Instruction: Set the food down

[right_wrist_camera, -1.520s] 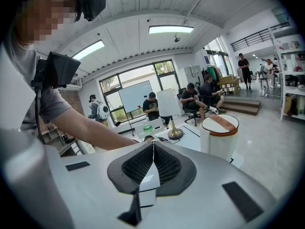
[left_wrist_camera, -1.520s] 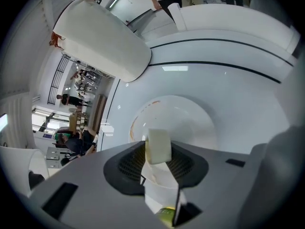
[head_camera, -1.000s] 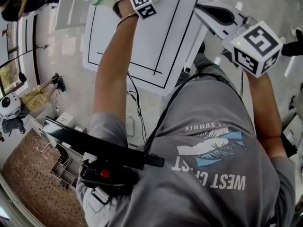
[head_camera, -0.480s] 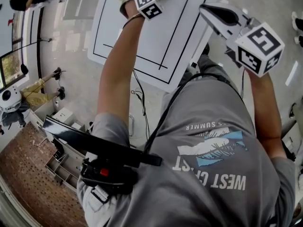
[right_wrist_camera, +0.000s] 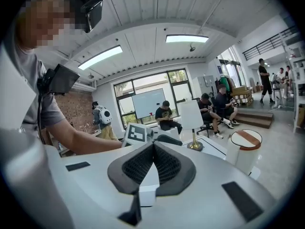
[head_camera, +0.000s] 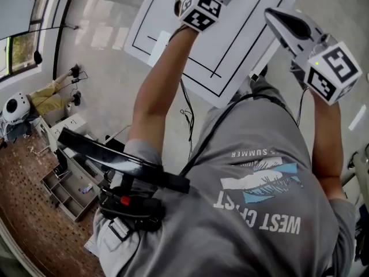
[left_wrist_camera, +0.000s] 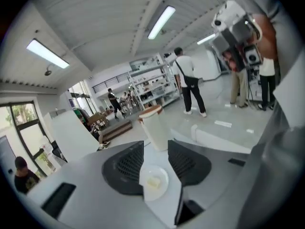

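In the left gripper view a small white plate point(left_wrist_camera: 153, 181) with a pale yellow piece of food point(left_wrist_camera: 152, 182) shows in the gap between the jaws. My left gripper point(left_wrist_camera: 155, 147) is open and its jaws are closing. The pads point(left_wrist_camera: 128, 163) stand apart and do not press on the plate. In the head view only its marker cube point(head_camera: 202, 10) shows, above the white table point(head_camera: 230, 62). My right gripper point(right_wrist_camera: 152, 146) is shut with its tips touching and holds nothing. In the head view the right gripper point(head_camera: 271, 13) hangs at the table's right edge.
A white canister with a brown lid point(left_wrist_camera: 153, 127) stands just beyond the left jaws; the same canister point(right_wrist_camera: 248, 149) shows in the right gripper view. A lamp with a white shade point(right_wrist_camera: 191, 123) stands on the table. Several people stand or sit around the room.
In the head view both grippers have shifted right and the left one has moved farther up over the table. The green-capped bottle at the top edge has left the frame.
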Available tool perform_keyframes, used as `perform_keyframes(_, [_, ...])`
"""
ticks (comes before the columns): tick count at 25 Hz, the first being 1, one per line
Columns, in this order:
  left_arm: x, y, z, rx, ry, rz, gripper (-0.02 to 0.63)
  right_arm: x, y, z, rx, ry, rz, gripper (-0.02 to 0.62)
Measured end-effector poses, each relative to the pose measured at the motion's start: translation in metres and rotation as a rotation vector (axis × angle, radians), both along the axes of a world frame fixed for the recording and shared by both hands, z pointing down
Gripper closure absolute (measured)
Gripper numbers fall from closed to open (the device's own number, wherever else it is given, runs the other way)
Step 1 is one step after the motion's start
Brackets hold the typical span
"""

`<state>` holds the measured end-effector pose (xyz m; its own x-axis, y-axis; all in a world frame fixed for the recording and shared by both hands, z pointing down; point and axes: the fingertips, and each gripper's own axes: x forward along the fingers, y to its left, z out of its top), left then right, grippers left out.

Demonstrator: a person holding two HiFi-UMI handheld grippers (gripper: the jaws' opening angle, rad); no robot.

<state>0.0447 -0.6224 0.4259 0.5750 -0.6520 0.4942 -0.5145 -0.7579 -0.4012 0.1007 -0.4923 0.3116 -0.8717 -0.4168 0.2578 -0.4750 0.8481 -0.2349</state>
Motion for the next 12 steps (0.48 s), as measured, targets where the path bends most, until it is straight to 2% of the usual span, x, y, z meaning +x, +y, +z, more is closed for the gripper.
perform_keyframes(5, [-0.021, 0.048, -0.09, 0.03, 0.325, -0.039, 0.507, -0.017, 0.017, -0.032, 0.07, -0.019, -0.026, 0.589])
perform_keyframes(9, [-0.042, 0.087, -0.139, -0.006, 0.619, -0.053, 0.565, -0.027, 0.034, -0.054, 0.124, -0.029, -0.024, 0.589])
perform_keyframes(10, [-0.05, 0.095, -0.15, -0.007, 0.675, -0.055, 0.566, -0.031, 0.037, -0.057, 0.134, -0.033, -0.024, 0.589])
perform_keyframes(12, [-0.066, 0.111, -0.165, 0.008, 0.733, -0.065, 0.568, -0.038, 0.043, -0.061, 0.148, -0.042, -0.028, 0.589])
